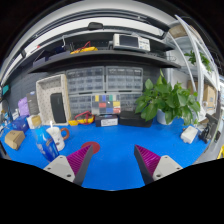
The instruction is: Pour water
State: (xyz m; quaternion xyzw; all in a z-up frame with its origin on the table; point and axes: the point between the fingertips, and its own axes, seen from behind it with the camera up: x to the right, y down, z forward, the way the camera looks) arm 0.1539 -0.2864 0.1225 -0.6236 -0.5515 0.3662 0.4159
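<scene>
My gripper (115, 160) hangs open over the blue tabletop (115, 140), and only bare blue surface lies between its two pink-padded fingers (84, 157). Off to the left of the fingers stand a blue bottle (48, 150) and, just behind it, a white cup (56, 135) with an orange handle. Both are well apart from the fingers, beyond the left one.
A green potted plant (170, 100) stands far right beside a small white box (189, 134). A colourful cube-patterned box (106, 106) sits mid-back before shelving with drawer units (105, 78). A white appliance (52, 100) and small toys (14, 138) crowd the left.
</scene>
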